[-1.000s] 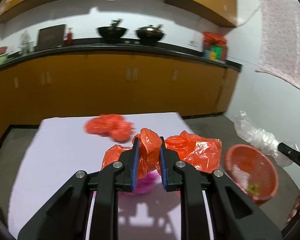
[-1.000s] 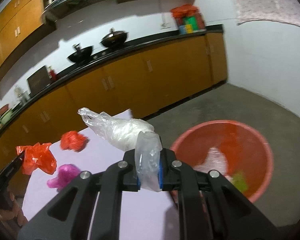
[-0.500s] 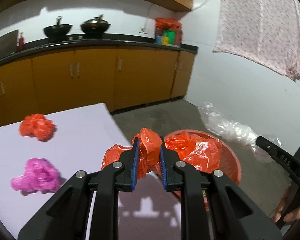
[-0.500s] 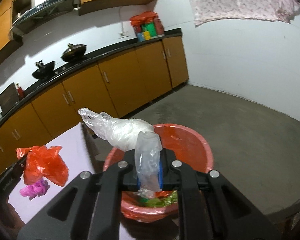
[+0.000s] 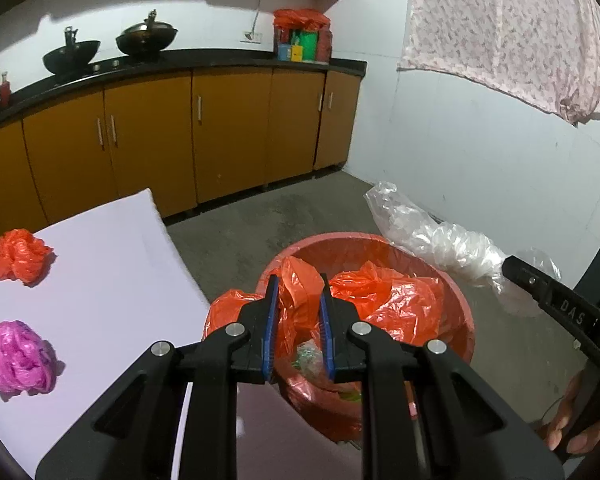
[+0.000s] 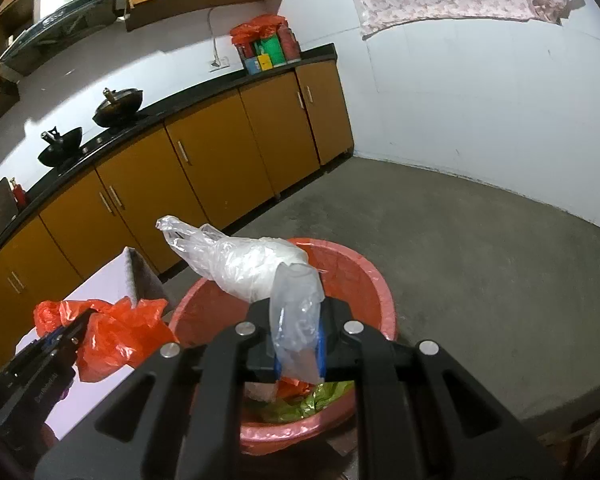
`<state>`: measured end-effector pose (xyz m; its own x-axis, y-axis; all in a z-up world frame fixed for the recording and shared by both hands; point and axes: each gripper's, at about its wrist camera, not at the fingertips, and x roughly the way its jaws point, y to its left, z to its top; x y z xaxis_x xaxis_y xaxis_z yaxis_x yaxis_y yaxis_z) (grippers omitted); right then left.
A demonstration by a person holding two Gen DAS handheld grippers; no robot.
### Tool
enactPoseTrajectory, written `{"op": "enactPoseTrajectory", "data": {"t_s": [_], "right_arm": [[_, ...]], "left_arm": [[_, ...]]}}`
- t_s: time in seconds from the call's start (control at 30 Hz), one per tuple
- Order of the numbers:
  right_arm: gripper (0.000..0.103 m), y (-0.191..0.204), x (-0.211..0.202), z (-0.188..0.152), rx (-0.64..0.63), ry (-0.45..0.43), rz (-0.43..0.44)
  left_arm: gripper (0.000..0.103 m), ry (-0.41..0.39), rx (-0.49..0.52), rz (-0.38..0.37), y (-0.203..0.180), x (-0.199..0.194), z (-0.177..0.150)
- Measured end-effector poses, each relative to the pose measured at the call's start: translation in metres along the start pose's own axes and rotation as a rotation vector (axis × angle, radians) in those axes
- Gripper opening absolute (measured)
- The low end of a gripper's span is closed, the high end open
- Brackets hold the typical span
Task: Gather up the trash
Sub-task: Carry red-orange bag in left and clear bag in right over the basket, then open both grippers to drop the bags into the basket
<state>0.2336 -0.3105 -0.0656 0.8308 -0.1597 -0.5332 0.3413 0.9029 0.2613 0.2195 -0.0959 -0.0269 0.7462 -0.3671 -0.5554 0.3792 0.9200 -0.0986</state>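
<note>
Having swung over the basin [image 5: 466, 316], both claws stay clamped on bags.

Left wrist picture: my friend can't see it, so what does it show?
The left tongs pinch an orange plastic bag above a red tub that already holds trash. To the left, a crumpled orange bag and a pink bag lie on a white table.

Both my feeds look dim yet sharp; heavy fisheye bending curves the cabinets [image 5: 152, 140] with black vignette corners, and soft glare lies on the white wall [image 6: 460, 100] beside them.
</note>
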Motion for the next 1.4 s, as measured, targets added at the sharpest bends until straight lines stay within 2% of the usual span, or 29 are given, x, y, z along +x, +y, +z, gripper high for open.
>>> {"op": "enactPoseTrajectory", "data": {"t_s": [0.4,1.07,1.13,1.17,1.2,1.23,1.27,1.4], "right_arm": [[0.013,-0.001,0.023,0.003,0.02,0.017,-0.009],[0.014,-0.005,0.027,0.002,0.037,0.02,0.004],[0.019,-0.007,0.027,0.003,0.049,0.018,0.015],[0.023,-0.008,0.028,0.003,0.057,0.019,0.024],[0.035,-0.009,0.028,0.003,0.067,0.017,0.032],[0.044,-0.01,0.027,0.003,0.07,0.011,0.034],[0.046,-0.009,0.025,0.003,0.067,0.004,0.031],[0.047,-0.01,0.025,0.002,0.065,0.008,0.023]], "left_arm": [[0.018,0.029,0.024,-0.018,-0.006,0.018,-0.003],[0.019,0.056,0.031,-0.039,-0.016,0.034,-0.004],[0.02,0.068,0.035,-0.045,-0.018,0.038,-0.004],[0.027,0.071,0.037,-0.043,-0.019,0.039,-0.005],[0.032,0.077,0.038,-0.046,-0.019,0.041,-0.005],[0.045,0.077,0.038,-0.042,-0.017,0.041,-0.006],[0.05,0.073,0.036,-0.038,-0.016,0.041,-0.006],[0.05,0.073,0.025,-0.027,-0.008,0.039,-0.009]]}}
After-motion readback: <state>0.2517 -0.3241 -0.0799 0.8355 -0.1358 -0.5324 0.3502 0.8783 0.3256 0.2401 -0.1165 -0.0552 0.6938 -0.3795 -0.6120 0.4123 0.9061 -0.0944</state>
